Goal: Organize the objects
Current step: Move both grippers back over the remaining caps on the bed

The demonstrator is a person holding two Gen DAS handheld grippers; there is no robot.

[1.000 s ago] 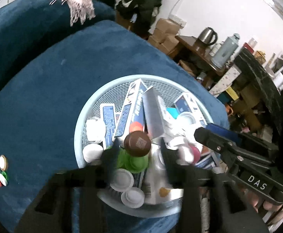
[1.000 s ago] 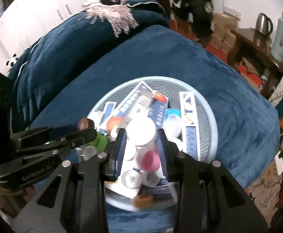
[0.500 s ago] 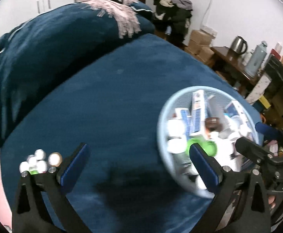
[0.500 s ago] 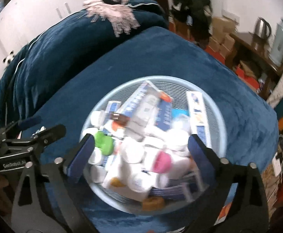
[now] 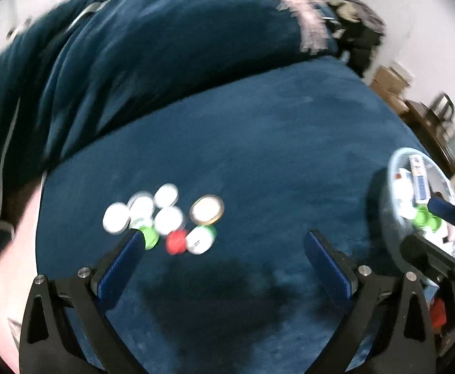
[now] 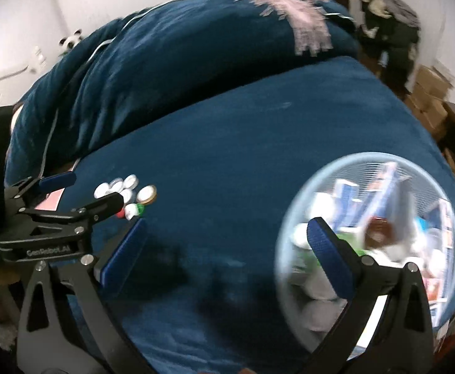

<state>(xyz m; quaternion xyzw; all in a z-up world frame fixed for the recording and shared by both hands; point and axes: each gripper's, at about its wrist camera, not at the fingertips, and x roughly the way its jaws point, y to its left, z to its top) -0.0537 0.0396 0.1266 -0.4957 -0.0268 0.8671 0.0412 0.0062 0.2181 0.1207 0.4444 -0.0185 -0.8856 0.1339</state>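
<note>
A cluster of small caps (image 5: 165, 218) lies on the blue cloth: several white, a gold-rimmed one (image 5: 207, 209), a red one (image 5: 176, 242) and a green one (image 5: 150, 237). My left gripper (image 5: 222, 243) is open and empty just in front of the cluster. A pale blue mesh basket (image 6: 292, 218) full of boxes, caps and small bottles sits at the right, also at the right edge of the left wrist view (image 5: 392, 162). My right gripper (image 6: 225, 230) is open and empty, its right finger over the basket's left side. The caps show in the right wrist view (image 6: 124, 191).
The blue cloth (image 6: 243, 155) covers a rounded seat, with a blue backrest (image 6: 180, 46) behind and a pink fringed cloth (image 6: 292, 6) on top. Cardboard boxes (image 6: 430, 93) and dark furniture stand at the right.
Both grippers opened wide and let go of what they held in the basket. Both then swung left: the left to the cap cluster, the right to the basket's left side.
</note>
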